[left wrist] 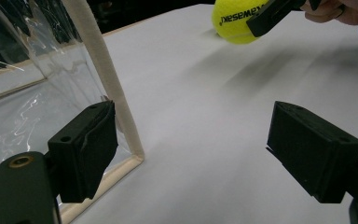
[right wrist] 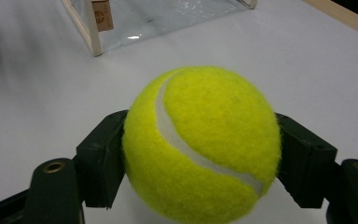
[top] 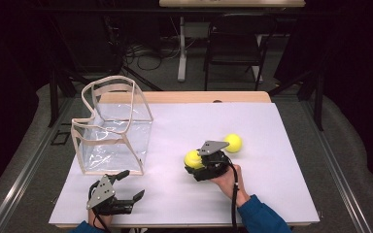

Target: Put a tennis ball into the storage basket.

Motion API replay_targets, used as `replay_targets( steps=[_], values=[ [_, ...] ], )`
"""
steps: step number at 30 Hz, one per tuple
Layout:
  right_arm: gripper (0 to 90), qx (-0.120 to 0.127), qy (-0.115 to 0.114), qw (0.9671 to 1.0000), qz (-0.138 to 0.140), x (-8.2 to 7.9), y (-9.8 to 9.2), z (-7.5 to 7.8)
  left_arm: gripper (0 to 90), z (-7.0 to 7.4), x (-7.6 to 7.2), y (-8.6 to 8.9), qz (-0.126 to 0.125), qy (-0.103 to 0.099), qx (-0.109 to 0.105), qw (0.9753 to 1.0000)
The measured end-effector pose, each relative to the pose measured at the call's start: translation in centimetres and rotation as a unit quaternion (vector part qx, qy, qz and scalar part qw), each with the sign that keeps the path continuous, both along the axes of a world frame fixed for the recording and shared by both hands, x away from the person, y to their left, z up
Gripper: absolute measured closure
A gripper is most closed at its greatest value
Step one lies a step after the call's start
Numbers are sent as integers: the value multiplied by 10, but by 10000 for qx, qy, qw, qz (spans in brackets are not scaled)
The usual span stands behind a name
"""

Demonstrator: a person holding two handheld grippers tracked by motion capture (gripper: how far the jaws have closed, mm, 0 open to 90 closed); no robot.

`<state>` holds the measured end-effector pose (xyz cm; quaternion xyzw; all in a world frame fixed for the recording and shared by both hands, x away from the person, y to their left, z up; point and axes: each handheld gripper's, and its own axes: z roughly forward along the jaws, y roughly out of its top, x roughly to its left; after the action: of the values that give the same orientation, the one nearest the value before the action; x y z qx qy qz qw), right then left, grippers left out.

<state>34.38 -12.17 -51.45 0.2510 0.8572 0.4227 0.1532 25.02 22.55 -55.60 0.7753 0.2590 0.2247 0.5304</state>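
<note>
A yellow tennis ball (right wrist: pixel 200 144) sits between the jaws of my right gripper (top: pixel 197 162), which is shut on it just above the white table sheet; the same ball (top: pixel 192 159) shows at centre in the high view and far off (left wrist: pixel 235 21) in the left gripper view. A second tennis ball (top: pixel 233 143) lies on the sheet just right of that gripper. My left gripper (top: pixel 130 185) stands open near the front left edge, nothing between its jaws, beside the near corner of a clear plastic bag (top: pixel 114 127) with cream trim that stands upright at the left.
The white sheet (top: pixel 272 194) covers a wooden table whose far edge shows behind it. A black chair (top: pixel 235 43) and table legs stand beyond the far edge. Dark floor surrounds the table.
</note>
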Motion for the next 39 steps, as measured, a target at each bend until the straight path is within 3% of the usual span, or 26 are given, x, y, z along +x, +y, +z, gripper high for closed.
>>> replay_targets(
  steps=[26, 39],
  values=[
    [259, 215, -253, 9994, 7, 1, 4, 21, 158, 0, 0, 1, 12, 2, -35, 10000],
    [260, 376, -301, 9988, -23, 10, 4, 32, 158, 0, 0, 0, 14, 3, -24, 10000]
  ],
)
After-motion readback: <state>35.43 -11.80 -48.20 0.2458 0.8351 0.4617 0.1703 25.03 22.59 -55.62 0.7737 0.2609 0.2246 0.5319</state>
